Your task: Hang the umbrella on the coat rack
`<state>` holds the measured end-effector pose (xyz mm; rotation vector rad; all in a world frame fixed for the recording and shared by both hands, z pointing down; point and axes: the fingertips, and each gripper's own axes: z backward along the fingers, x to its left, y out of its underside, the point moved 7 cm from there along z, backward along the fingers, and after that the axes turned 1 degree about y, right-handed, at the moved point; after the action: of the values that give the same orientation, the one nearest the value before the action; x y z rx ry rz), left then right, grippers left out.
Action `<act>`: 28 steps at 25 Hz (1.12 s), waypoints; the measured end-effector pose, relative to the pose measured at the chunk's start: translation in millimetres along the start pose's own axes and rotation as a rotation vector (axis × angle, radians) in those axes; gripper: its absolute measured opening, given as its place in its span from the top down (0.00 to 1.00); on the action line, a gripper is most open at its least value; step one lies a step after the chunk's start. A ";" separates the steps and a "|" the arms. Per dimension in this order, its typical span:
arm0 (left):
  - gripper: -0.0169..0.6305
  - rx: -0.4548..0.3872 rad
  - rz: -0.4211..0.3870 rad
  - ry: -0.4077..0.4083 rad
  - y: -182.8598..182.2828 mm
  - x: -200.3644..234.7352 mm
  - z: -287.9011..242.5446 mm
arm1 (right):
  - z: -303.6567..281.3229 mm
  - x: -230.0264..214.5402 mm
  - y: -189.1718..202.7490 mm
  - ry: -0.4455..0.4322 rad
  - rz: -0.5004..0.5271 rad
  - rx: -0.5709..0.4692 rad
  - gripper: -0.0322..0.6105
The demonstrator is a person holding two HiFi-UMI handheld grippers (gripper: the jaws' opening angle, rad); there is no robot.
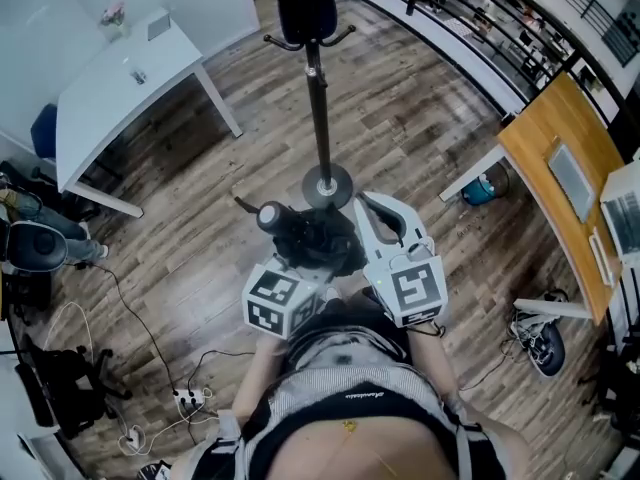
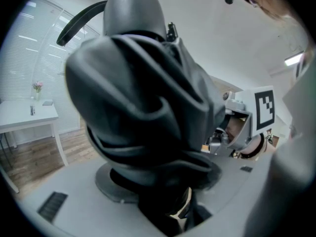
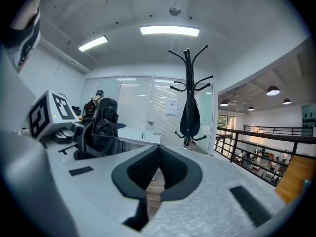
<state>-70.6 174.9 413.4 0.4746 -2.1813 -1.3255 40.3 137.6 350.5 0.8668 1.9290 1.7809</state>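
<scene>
Shirt print unreadable; left hand-held gripper clamps umbrella; right hand-held gripper closed, empty.

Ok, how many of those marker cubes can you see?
2. One cube sits on the left tool, the other cube on the right tool. They lie side by side low in the head view. None seems hidden.

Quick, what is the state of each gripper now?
Left gripper: closed on the folded umbrella.
Right gripper: closed, holding nothing.
</scene>
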 end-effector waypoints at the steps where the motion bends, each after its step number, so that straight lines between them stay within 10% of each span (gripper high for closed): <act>1: 0.60 -0.002 0.002 0.000 -0.2 0.7 0.8 | -0.1 -0.4 0.5 0.003 0.000 0.003 0.94; 28: 0.60 0.008 0.023 -0.029 -19.5 39.2 -30.2 | -60.4 -20.3 -2.3 -0.076 -0.012 0.009 0.94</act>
<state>-82.9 123.3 417.5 0.4351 -2.2092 -1.3202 15.9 78.7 353.3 0.9105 1.8918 1.7085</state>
